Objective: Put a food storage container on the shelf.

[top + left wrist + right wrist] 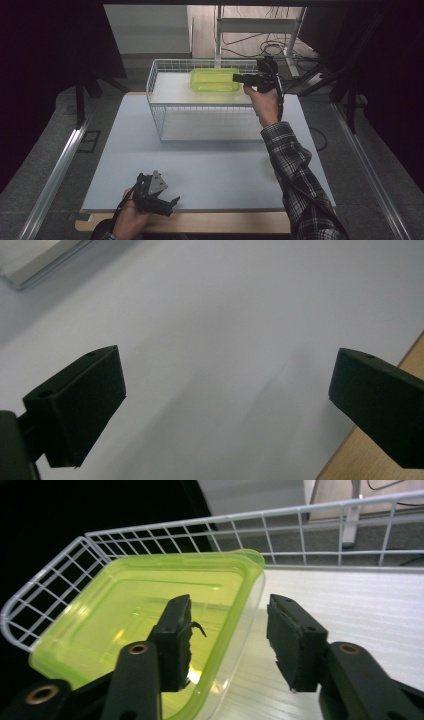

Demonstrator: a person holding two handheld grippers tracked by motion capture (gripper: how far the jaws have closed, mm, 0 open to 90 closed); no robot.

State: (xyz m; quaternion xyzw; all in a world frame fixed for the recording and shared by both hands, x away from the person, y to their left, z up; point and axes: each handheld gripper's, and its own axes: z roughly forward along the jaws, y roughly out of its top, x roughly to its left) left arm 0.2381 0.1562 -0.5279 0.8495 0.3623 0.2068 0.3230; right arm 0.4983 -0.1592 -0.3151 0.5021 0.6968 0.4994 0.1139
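Nearest the camera, at the bottom left of the high view, the left tool (167, 204) is held low over the front edge of the worktop (210, 175), released, with nothing between its wide-set jaws. At the upper centre of that view a green tub (214, 80) is seen lying on the upper shelf of a white wire basket (155, 75). The right tool (239, 78) is held at the tub's right end. In the right gripper view the tub's near rim (250, 595) is straddled by the right tool (227, 635): one jaw is placed inside the tub, the other outside over the shelf. The rim is not pressed by the pads, so the tool is released. The tub is bounded at the frame's left and top by the basket's wire wall (60, 567).
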